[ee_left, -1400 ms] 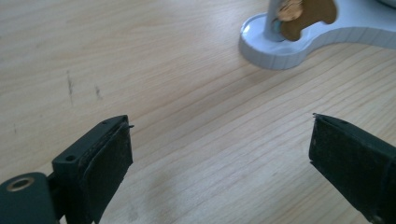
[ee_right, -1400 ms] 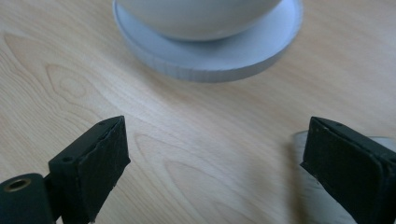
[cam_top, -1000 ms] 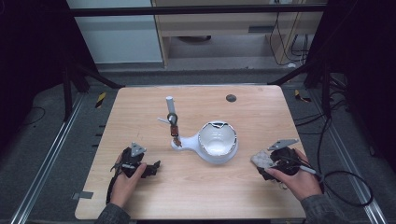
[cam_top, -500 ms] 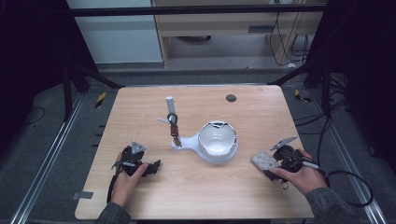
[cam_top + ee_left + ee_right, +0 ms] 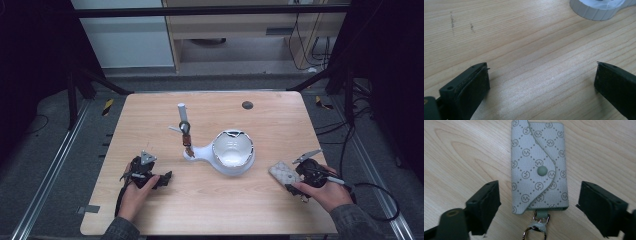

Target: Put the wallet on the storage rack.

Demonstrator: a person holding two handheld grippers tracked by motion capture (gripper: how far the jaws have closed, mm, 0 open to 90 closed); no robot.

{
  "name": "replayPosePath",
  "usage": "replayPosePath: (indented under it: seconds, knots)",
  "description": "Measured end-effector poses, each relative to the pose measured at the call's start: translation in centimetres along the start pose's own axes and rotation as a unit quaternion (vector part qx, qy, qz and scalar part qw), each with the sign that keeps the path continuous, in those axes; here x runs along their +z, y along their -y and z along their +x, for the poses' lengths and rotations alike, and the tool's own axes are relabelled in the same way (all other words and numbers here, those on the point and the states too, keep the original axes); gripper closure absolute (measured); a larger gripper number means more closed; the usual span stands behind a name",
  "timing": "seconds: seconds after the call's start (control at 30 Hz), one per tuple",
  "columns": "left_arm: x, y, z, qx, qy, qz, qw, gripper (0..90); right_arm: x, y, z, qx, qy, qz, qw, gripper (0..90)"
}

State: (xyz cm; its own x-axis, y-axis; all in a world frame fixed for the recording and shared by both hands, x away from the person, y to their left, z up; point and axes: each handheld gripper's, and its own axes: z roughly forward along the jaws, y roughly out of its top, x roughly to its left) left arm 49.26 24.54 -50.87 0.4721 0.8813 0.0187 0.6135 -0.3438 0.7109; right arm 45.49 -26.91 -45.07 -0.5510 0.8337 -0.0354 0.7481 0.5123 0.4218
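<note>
A grey patterned key pouch with a snap flap and a metal ring lies flat on the wooden table. My right gripper is open, with one jaw on each side of the pouch's ring end and neither touching it. In the high view the pouch lies at the right front, just left of the right gripper. My left gripper rests at the left front, open over bare wood, with nothing between its jaws.
A white bowl-shaped dish with a short handle sits mid-table; its ribbed rim shows in the left gripper view. Behind the handle stands a thin post with a dark ring and a brown piece. A dark disc lies at the far edge.
My right hand and gripper have shifted slightly right and nearer the person. The pouch has stayed on the table. The left gripper has not moved.
</note>
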Motion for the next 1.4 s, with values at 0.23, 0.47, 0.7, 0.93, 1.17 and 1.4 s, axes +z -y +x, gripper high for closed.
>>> replayPosePath:
  seconds: [0.23, 0.47, 0.7, 0.93, 1.17, 1.4]
  knots:
    - [0.0, 0.0, 0.0, -0.001, -0.001, -0.001, 1.0, 0.0, 1.1, -0.4, -0.3, 0.011, -0.014, 0.016, 0.9997, 15.8]
    - [0.0, 0.0, 0.0, -0.001, -0.001, -0.001, 1.0, 0.0, 2.0, -0.7, -0.7, 0.017, -0.014, 0.04, 0.9989, 20.7]
    - [0.0, 0.0, 0.0, -0.001, -0.001, -0.001, 1.0, 0.0, 2.3, -0.8, -0.6, 0.012, -0.012, 0.049, 0.9986, 24.1]
    - [-0.1, 0.0, -0.1, 0.001, -0.003, 0.001, 1.0, 0.0, 2.6, -0.7, -0.5, 0.006, -0.01, 0.051, 0.9986, 25.4]
    - [0.0, 0.0, -0.1, 0.0, -0.002, 0.0, 1.0, 0.0, 2.7, -0.7, -0.5, 0.005, -0.01, 0.054, 0.9985, 26.3]
    - [0.0, 0.0, -0.2, 0.001, -0.002, 0.0, 1.0, 0.0, 2.7, -0.8, -0.5, 0.006, -0.012, 0.058, 0.9983, 26.7]
